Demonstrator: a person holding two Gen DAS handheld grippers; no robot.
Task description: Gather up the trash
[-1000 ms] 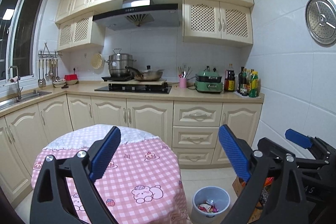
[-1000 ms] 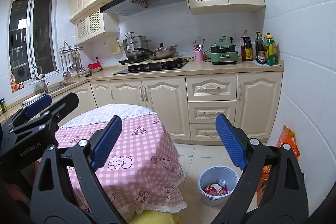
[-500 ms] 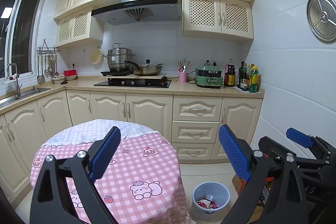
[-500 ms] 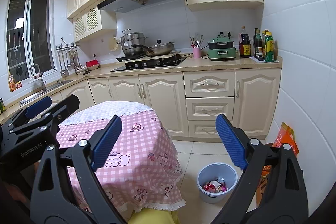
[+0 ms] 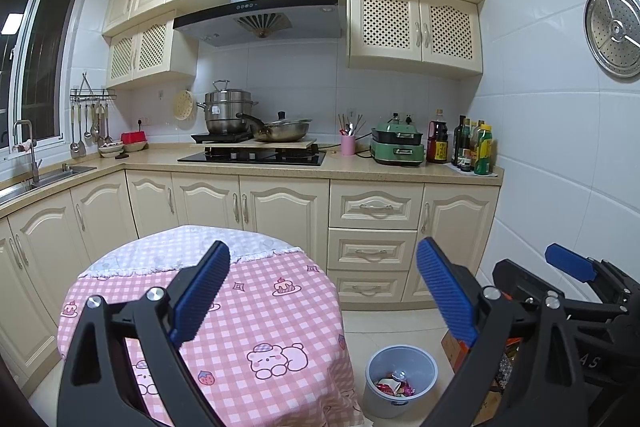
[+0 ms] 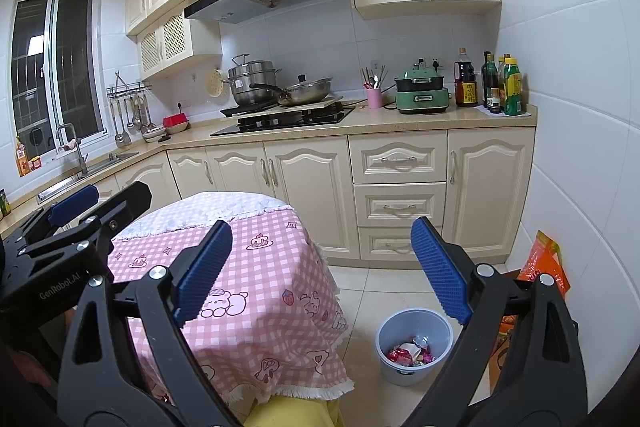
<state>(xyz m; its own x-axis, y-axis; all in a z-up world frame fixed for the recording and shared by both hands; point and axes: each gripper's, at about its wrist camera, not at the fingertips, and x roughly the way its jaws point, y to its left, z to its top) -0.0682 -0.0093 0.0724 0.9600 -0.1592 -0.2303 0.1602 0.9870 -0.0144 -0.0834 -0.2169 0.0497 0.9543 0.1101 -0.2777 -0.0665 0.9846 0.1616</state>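
Observation:
A grey waste bin (image 5: 402, 379) stands on the tiled floor right of the round table, with colourful wrappers (image 5: 394, 385) inside; it also shows in the right wrist view (image 6: 414, 345). My left gripper (image 5: 322, 293) is open and empty, held above the table's right part. My right gripper (image 6: 320, 269) is open and empty, above the table edge and floor. The right gripper shows at the right edge of the left wrist view (image 5: 572, 271); the left gripper shows at the left of the right wrist view (image 6: 76, 211).
A round table with a pink checked cloth (image 5: 248, 311) stands in front of me. Cream cabinets and a counter (image 5: 360, 171) with hob, pots and bottles run along the back. An orange bag (image 6: 546, 267) leans by the right wall.
Both grippers have risen and tilted slightly, so the bin and table sit a little lower and nearer in view. Both stay open and empty.

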